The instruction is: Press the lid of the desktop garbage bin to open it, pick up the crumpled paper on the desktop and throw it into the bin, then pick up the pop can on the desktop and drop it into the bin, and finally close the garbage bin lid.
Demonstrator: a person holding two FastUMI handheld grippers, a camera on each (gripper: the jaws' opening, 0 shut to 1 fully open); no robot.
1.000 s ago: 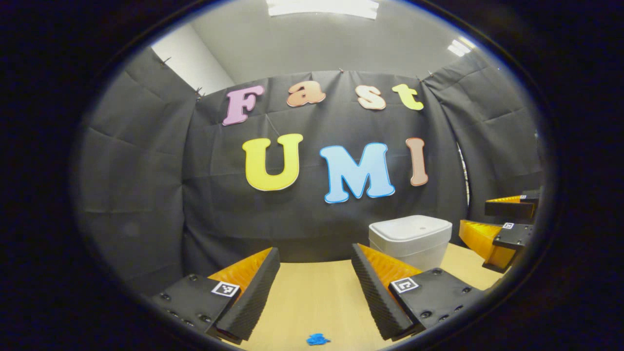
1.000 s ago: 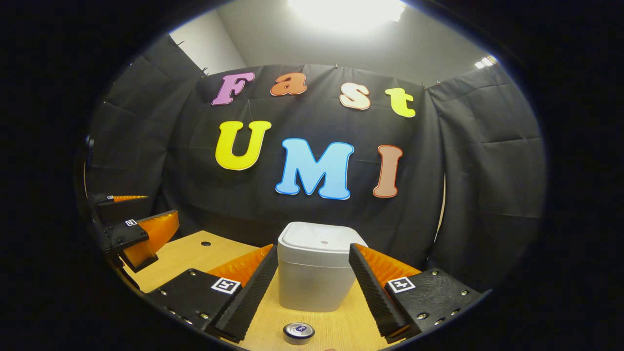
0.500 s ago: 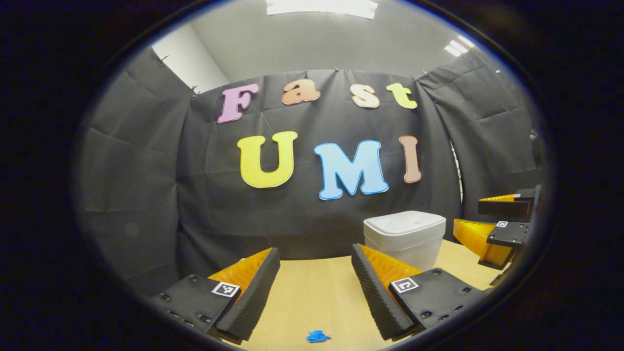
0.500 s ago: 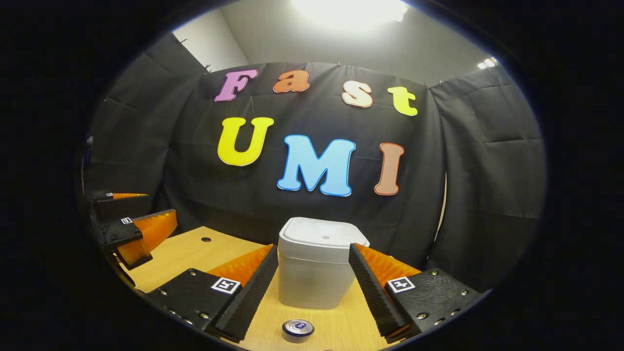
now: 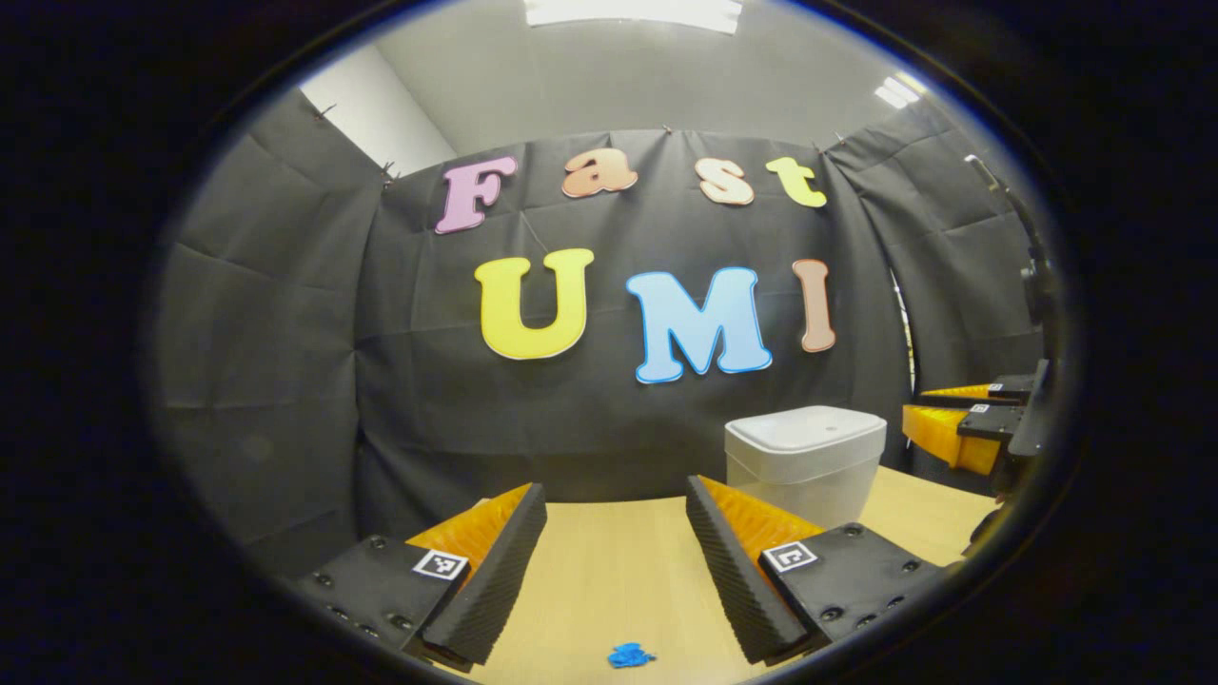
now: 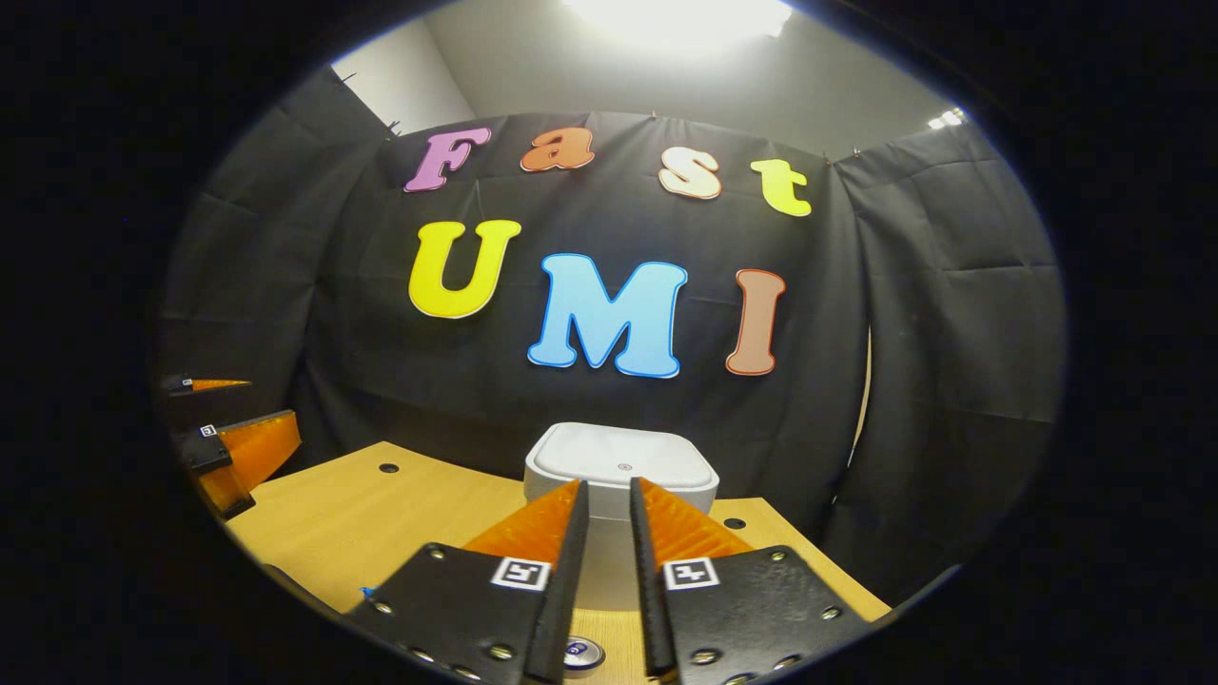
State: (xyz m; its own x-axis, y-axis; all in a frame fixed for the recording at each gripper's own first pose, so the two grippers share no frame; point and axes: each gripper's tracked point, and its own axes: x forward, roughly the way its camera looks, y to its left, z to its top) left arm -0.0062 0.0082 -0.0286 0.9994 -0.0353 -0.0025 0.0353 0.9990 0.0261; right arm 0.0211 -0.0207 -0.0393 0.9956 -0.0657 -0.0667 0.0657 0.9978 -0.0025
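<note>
Closest to us on the right side, the right gripper (image 6: 605, 533) has its fingers nearly together, just a thin gap between them and nothing in it. That's how we'd want them for a press: a narrow blunt tip, not two prongs that could slip off either side. Right under it in the right gripper view the pop can (image 6: 581, 653) stands on the desk (image 6: 362, 514), top up, just in front of the bin. We should keep our height so we don't clip it going forward.

Over on the left, the left gripper (image 5: 617, 547) has its fingers wide apart and empty, above the desk with the blue crumpled paper (image 5: 629, 655) lying a bit short of the tips. We'd park it there, ready for the pickup.

Farther out sits the garbage bin (image 6: 618, 495), white, near the back of the desk, with the lid (image 6: 620, 457) flat and shut. There's a small mark near the middle of the lid, but we can't tell whether it's the press spot.

Our take: come over the lid's front part, press straight down, not forward, since the bin looks light and could skid toward the cloth. Then lift clear so the lid can swing up.
</note>
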